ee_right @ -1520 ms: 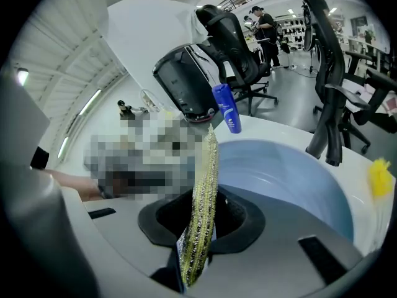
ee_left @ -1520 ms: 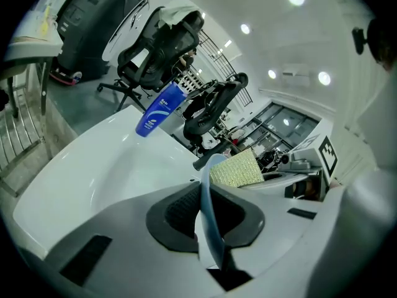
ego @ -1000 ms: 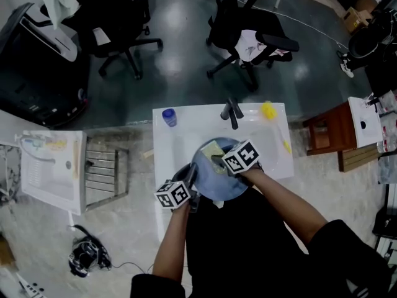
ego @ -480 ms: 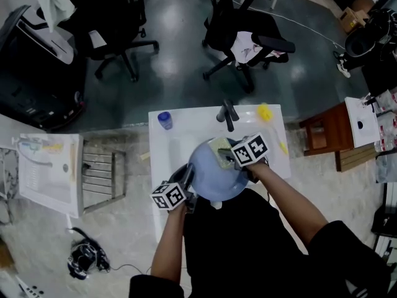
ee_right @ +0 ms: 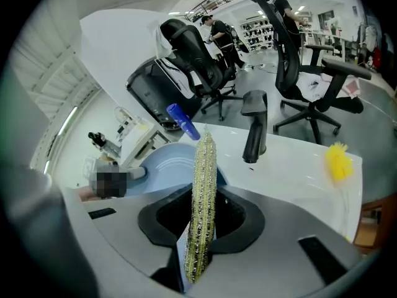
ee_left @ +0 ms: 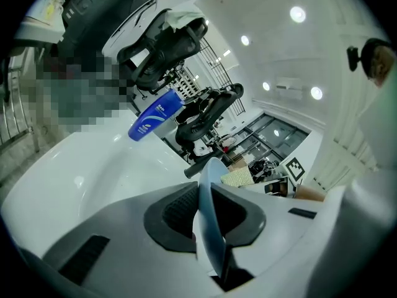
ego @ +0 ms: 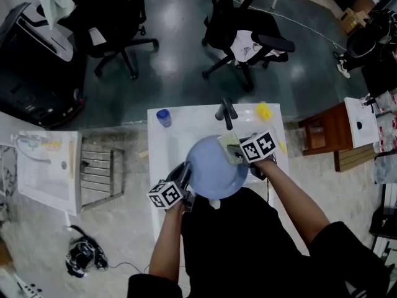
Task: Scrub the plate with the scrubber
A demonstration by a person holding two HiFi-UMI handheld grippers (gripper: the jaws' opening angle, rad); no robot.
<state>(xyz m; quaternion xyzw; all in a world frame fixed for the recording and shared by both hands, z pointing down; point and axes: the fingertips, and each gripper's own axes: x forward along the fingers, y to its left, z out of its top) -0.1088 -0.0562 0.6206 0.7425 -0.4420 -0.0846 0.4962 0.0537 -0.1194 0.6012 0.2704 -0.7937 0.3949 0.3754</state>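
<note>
**Plate gripped over the sink, scrubber at its far right rim**

At the near left edge of the white sink (ego: 162, 149), the left gripper (ego: 185, 174) is pinching the near left rim of the pale blue plate (ego: 209, 166). Its jaws have just been opening a touch, but the rim stands between them and the dark pads press on it from both sides. The plate hangs above the sink basin and covers most of it from above.

Toward the sink's right side, the right gripper (ego: 236, 152) is clamped on the yellow-green scrubber (ego: 230, 146), which stands edge-on between its pads. The scrubber sits at the plate's far right rim. Whether it presses on the plate is not clear.

At the sink's back rim a black faucet (ego: 226, 113) stands in the middle. A blue bottle (ego: 164, 117) is at the back left corner and a yellow brush (ego: 265, 111) at the back right. Just right of the sink is a wooden stool (ego: 325, 129). Beyond the sink, black office chairs (ego: 245, 30) stand on the dark floor.
</note>
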